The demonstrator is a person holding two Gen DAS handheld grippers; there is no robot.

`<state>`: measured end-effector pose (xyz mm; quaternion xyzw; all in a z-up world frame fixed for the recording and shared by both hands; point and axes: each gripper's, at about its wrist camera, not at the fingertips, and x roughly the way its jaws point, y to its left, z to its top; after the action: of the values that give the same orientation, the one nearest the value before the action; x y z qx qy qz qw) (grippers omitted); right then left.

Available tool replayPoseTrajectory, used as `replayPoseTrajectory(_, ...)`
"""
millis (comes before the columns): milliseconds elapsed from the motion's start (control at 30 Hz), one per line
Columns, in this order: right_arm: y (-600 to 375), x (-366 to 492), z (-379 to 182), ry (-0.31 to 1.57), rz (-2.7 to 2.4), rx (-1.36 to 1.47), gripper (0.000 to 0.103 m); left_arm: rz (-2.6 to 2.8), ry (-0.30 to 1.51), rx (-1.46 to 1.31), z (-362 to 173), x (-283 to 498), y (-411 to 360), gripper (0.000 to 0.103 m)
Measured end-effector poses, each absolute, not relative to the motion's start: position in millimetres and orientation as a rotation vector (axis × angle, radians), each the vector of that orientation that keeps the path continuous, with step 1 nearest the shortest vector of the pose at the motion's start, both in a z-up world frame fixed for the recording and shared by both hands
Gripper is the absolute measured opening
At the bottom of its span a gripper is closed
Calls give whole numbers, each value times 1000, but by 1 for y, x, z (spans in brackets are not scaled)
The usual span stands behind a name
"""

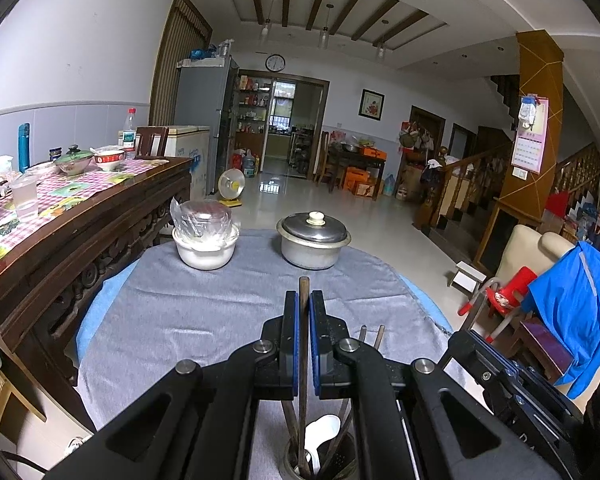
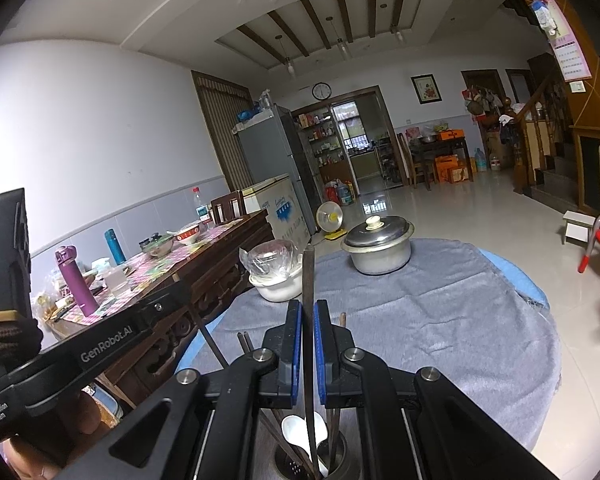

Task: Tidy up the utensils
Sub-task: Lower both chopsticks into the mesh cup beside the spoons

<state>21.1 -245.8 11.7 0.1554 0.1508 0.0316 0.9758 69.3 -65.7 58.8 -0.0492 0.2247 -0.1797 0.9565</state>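
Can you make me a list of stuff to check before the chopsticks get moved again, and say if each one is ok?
1. Left gripper shut on a brown chopstick: ok.
2. Right gripper shut on a dark chopstick: ok.
3. Both sticks' lower ends inside the metal holder: ok.
4. White spoon sits in the holder with them: ok.
5. Other sticks in the holder clear of the held ones: cannot tell.
6. Pot and white bowl stand far back on the grey cloth: ok.

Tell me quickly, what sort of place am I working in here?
Most likely the open dining and living area of a home: a dining table with bowls and bottles, a fridge beside a kitchen doorway, and a wooden staircase.
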Motion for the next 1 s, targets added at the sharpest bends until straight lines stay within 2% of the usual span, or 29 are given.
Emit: replayPoseTrajectory(1000,-243,22,2,327,67,322,7,-358,476,-98,50,72,-65,5)
